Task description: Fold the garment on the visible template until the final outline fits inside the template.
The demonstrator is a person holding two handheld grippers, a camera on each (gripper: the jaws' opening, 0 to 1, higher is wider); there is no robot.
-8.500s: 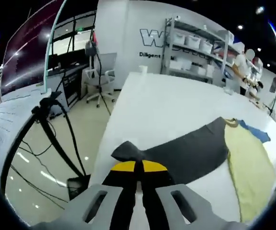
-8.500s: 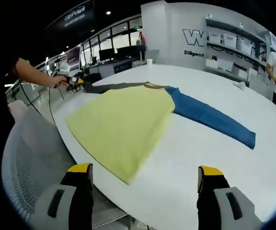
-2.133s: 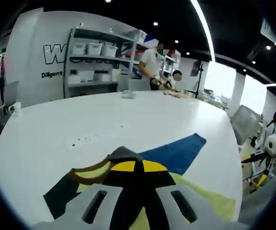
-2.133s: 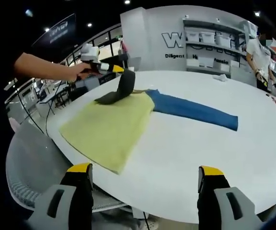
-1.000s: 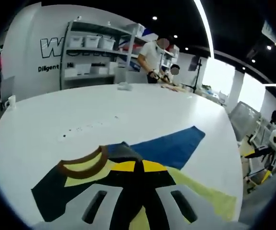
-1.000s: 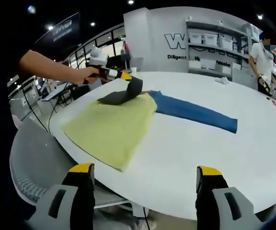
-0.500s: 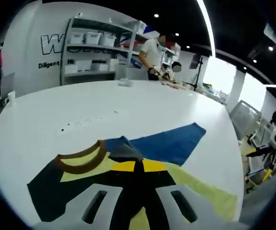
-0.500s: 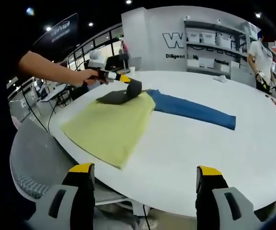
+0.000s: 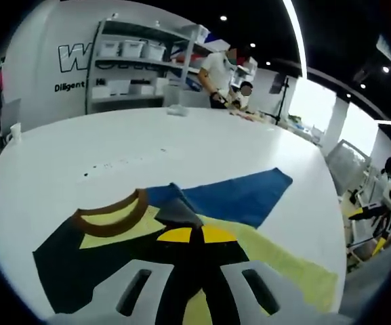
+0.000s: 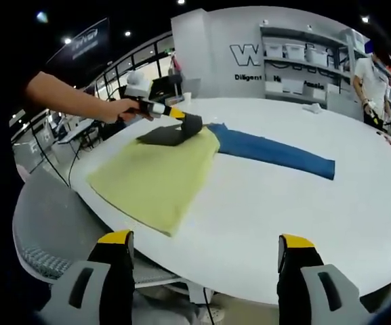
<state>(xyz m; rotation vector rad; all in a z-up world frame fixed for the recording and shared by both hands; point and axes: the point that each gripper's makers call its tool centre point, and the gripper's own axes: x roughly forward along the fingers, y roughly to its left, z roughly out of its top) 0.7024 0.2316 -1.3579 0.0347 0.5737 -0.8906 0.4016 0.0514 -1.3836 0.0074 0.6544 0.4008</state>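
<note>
The big white round desk (image 10: 297,203) carries the garment (image 10: 158,172), a shirt w/ yellow body, brown collar (image 9: 110,215), one blue sleeve (image 10: 276,154) and one dark grey sleeve (image 10: 168,135). The shirt lies flat near the desk edge on the left side in the right gripper view; the blue sleeve stretches straight out over the desk top, away from the body. The grey sleeve is folded over onto the yellow body, approx. at the shoulder. I cannot see any template outline on the desk.

The left hand-held gripper (image 9: 190,233) has its jaws closed together on the cuff of the grey sleeve, low over the shirt, just beside the collar. In the right gripper view a person's hand (image 10: 124,108) holds this tool at the far side of the shirt.

The right hand-held gripper (image 10: 205,254) has jaws wide apart, nothing between them; it is off the desk edge, well apart from the shirt
</note>
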